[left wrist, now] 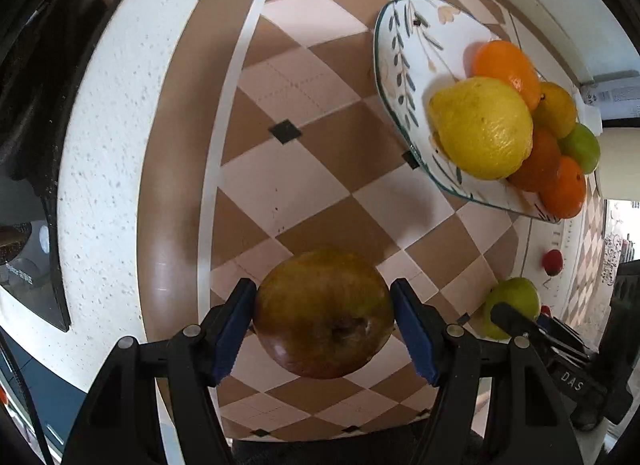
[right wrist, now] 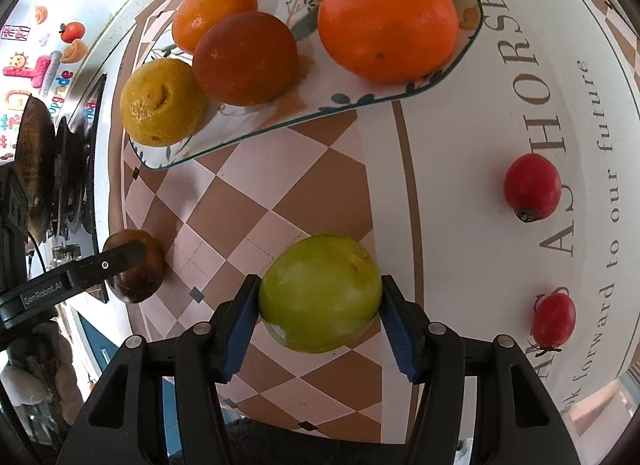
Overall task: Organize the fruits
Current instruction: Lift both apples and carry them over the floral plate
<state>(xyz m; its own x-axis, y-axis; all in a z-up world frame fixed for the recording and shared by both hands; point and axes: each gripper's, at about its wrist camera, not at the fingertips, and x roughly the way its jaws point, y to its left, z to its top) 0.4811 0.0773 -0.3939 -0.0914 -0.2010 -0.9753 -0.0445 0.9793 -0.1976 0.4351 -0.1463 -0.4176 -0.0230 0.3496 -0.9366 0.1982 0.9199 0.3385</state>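
Observation:
My left gripper (left wrist: 324,292) is shut on a brown, bruised apple (left wrist: 324,317), its blue pads pressing both sides over the checkered tablecloth (left wrist: 280,169). My right gripper (right wrist: 320,291) is shut on a green apple (right wrist: 320,297). The painted plate (left wrist: 404,45) lies up and to the right in the left wrist view. It holds a lemon (left wrist: 484,127), oranges (left wrist: 508,69) and a green fruit (left wrist: 582,147). The right wrist view shows the same plate (right wrist: 360,105) at the top. The brown apple (right wrist: 140,281) and a left finger (right wrist: 120,257) appear at its left.
Two small red fruits (right wrist: 532,187) (right wrist: 554,319) lie on the cloth's white lettered border at the right. A dark pan and stove (right wrist: 36,169) stand beyond the cloth's left edge. A white speckled counter (left wrist: 100,145) borders the cloth.

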